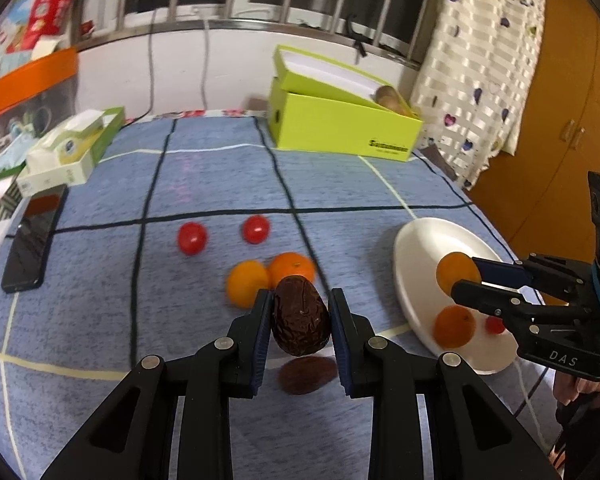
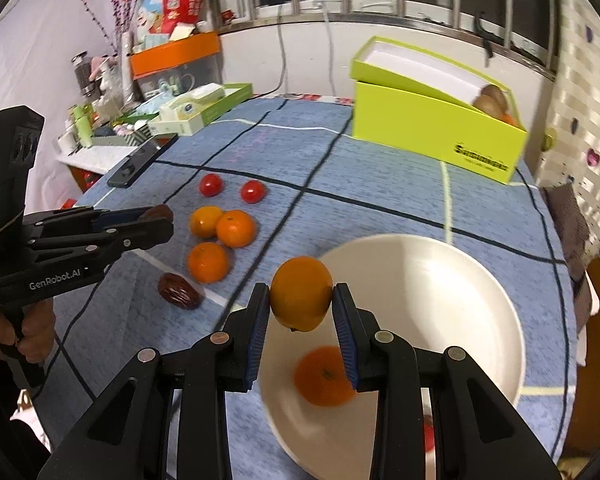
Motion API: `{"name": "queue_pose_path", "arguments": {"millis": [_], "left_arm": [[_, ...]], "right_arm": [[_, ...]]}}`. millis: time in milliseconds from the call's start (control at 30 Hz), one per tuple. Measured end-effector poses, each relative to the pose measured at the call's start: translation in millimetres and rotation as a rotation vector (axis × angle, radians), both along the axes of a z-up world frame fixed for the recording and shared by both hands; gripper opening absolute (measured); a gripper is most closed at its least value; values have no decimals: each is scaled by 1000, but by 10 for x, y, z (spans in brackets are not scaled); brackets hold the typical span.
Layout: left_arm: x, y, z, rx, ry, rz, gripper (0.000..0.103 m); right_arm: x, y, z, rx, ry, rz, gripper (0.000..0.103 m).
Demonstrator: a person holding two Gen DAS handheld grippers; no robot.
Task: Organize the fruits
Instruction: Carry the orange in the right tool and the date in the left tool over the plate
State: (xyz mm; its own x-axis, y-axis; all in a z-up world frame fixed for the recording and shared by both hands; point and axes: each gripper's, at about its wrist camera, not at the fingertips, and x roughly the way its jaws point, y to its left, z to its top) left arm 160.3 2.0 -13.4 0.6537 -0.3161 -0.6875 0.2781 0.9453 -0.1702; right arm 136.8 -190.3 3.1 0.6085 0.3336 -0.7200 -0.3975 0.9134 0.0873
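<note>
- We see the left gripper [image 1: 300, 316] clamped on a dark brown wrinkled date [image 1: 301, 314], lifted off the blue grid-lined tablecloth [image 1: 204, 184]; left pad touches it, and whether the right pad does we cannot tell.
- Directly below that grip, a second brown wrinkled date [image 1: 308, 374] lies on the cloth.
- Just ahead of the left tips: two small orange mandarins [image 1: 247, 283] touching each other on the cloth. A third mandarin [image 2: 208, 262] shows in the right wrist view, near the lying date.
- Further ahead of the left tips: two red cherry tomatoes [image 1: 192, 238], apart from each other.
- We see the right gripper [image 2: 301, 302] squeezing a round orange mandarin, the held one [image 2: 301, 298], both pads touching, above the near-left rim of the white round plate [image 2: 460, 288].
- Under the right tips: one orange mandarin on the plate [image 2: 324, 376]; beside it a small red tomato on the plate [image 1: 495, 325], mostly hidden by the gripper.
- Far ahead of both grippers: lime-green cardboard box [image 1: 340, 128], lid tilted open, brown kiwis [image 1: 390, 96] inside.
- Far left of the left tips: black phone [image 1: 32, 240] lying flat, green-white tissue box [image 1: 72, 148] behind it.
</note>
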Motion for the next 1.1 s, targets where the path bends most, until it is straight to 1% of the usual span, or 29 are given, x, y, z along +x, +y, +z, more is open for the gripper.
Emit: {"name": "queue_pose_path", "arguments": {"millis": [333,633,800,933,1100], "left_arm": [[43,-455,39,22,-3,-112,29],[153,-784,-3,30,7,-185,29],[220,-978,-32,50,7,-238,29],[300,-1115,-89,56,23,-279,29],[375,-1239,-160,63,38,-308,29]], "right_arm": [[-54,-438,38,6,-6,-100,34],[-33,-698,-7,10,6,-163,34],[1,-824,-60,14,18,-193,34],[38,-898,-132,13,38,-210,34],[108,-954,-224,11,65,-219,34]]}}
